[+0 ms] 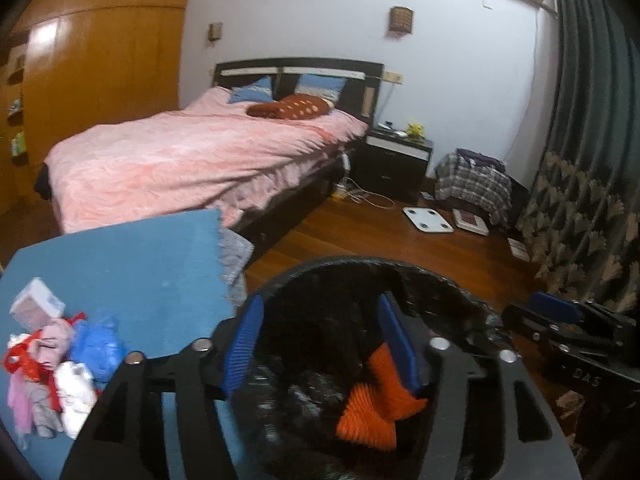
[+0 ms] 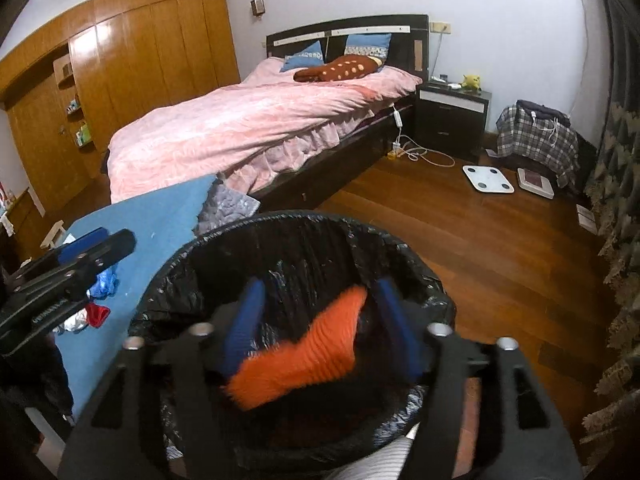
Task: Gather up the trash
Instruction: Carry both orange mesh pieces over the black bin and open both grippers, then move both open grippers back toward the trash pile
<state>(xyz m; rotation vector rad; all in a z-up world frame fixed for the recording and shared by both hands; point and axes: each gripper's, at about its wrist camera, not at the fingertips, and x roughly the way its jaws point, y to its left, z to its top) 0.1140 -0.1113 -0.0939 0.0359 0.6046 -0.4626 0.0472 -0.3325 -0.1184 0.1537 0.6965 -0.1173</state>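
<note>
Over the black-lined bin (image 2: 304, 248), both tongs tilt downward, left (image 1: 320, 344) and right (image 2: 316, 328), each spread, an orange piece (image 2: 296, 356) loose between them.

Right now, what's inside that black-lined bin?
An orange ribbed piece shows inside the bin, against the black liner. Both tools, left and right, stand open above it. The bottom is too dark to see.

Home bedroom, pink-covered bed (image 2: 256, 120), nightstand (image 2: 452, 116), wooden wardrobe (image 2: 132, 64)
</note>
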